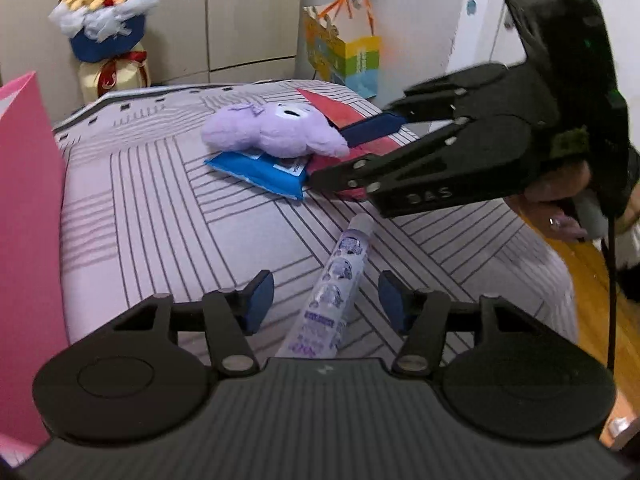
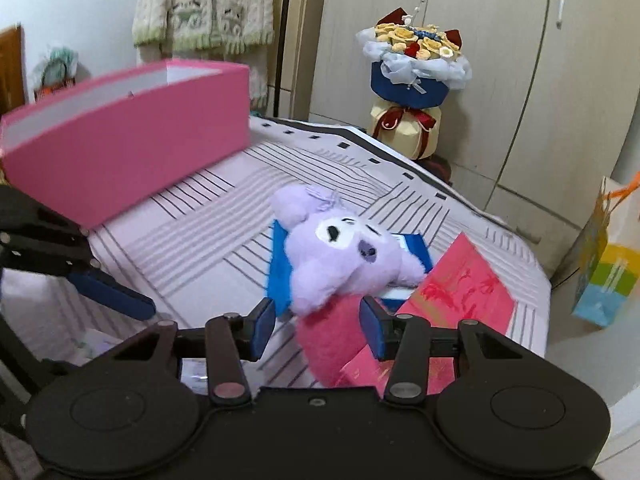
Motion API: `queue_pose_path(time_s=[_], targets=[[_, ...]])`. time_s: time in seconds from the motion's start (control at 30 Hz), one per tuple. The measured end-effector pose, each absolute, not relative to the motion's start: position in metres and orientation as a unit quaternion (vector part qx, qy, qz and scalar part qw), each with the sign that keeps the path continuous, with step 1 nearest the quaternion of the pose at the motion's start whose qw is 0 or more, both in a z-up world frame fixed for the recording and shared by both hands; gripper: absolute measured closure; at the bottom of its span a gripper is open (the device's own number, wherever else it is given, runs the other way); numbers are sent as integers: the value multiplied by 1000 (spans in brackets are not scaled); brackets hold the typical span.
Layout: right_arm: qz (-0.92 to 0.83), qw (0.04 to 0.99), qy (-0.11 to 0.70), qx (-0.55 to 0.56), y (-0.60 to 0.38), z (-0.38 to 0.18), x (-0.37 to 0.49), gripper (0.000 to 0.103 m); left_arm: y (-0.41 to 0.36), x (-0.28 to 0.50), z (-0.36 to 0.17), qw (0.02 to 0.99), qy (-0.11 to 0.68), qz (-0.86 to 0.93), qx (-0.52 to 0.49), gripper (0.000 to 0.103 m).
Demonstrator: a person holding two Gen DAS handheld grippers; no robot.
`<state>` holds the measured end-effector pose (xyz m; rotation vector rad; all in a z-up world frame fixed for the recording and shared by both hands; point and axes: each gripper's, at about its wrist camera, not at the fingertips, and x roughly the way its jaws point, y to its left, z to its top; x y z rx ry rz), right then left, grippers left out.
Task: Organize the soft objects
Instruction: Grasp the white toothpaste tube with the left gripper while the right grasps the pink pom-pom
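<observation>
A pink fuzzy plush (image 2: 332,340) lies on the striped bed (image 1: 160,220), half under a purple plush toy (image 2: 340,264). The purple toy rests on a blue soft packet (image 2: 280,280). My right gripper (image 2: 318,326) straddles the pink plush. Its right pad is at the fuzz, and a strip of sheet shows beside the left pad. A white and purple tube (image 1: 340,280) lies on the bed between the fingers of my left gripper (image 1: 326,300). That gripper is open, with both pads clear of the tube. Red envelopes (image 2: 464,288) lie just right of the plush pile.
A pink open box (image 2: 128,140) stands on the bed's left side. Beyond the bed, a flower bouquet (image 2: 416,68) stands against wardrobe doors. A colourful gift bag (image 2: 604,272) sits on the floor to the right. A hand (image 1: 560,200) holds the right gripper over the wooden floor.
</observation>
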<state>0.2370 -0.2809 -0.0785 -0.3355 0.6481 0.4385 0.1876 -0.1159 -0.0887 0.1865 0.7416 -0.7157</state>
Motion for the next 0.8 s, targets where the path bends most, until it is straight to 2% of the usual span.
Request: queue_pose_path(time_s=[0.13, 0.23, 0.43, 0.5, 0.57, 0.63, 0.8], targets=[[208, 903, 323, -191, -279, -83, 240, 50, -123, 188, -96, 858, 351, -360, 109, 50], [196, 902, 336, -189, -281, -86, 242, 42, -127, 183, -99, 861, 335, -359, 134, 50], [188, 909, 356, -107, -298, -95, 247, 43, -128, 185, -100, 872, 329, -336, 133, 49], [175, 915, 356, -71, -304, -98, 245, 58, -126, 184, -101, 877, 324, -330, 130, 54], [172, 920, 352, -33, -309, -99, 238, 60, -125, 180, -101, 882, 317, -327, 123, 76], [169, 923, 345, 4, -311, -102, 228, 61, -125, 176, -101, 885, 312, -321, 124, 80], [138, 934, 322, 67, -312, -109, 202, 62, -118, 173, -101, 896, 316, -294, 102, 80]])
